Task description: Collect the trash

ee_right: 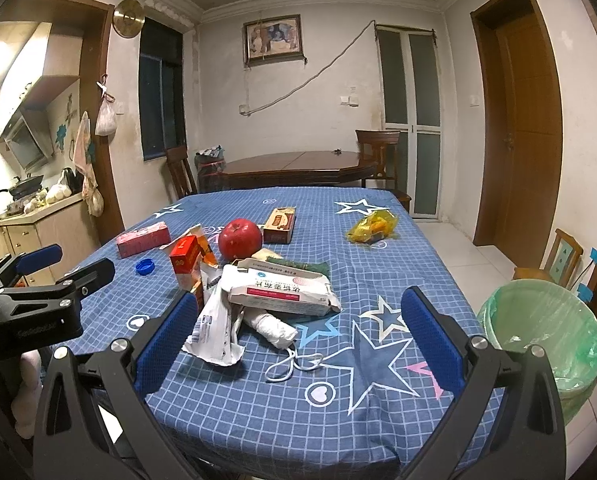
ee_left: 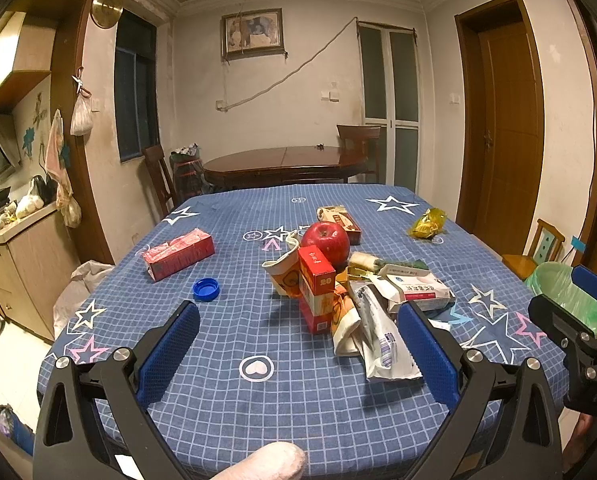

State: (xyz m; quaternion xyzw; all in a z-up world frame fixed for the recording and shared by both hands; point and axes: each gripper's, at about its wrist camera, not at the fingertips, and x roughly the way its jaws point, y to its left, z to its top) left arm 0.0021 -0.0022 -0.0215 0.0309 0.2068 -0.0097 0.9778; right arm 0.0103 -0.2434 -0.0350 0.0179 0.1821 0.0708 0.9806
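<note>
In the left wrist view, the left gripper (ee_left: 298, 344) hangs over the desk (ee_left: 234, 400), fingers wide apart and empty. The trash pile (ee_left: 362, 304) lies just past them, in front of the red apple (ee_left: 325, 242).

In the right wrist view, the right gripper (ee_right: 298, 332) is also spread and empty. The white wrapper (ee_right: 214, 332) lies nearest, in front of the apple. The green-lined bin (ee_right: 538, 336) waits far right of the apple. Pinch one flat piece low; leave the apple.

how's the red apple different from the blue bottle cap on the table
The round red apple stands tall in the middle of the clutter, against a small red box; the flat blue plastic bottle cap lies low and alone on bare cloth, left of the pile. The apple is much the larger. The cap shows an open hollow; the apple is whole. Both rest on the blue checked tablecloth.
</note>
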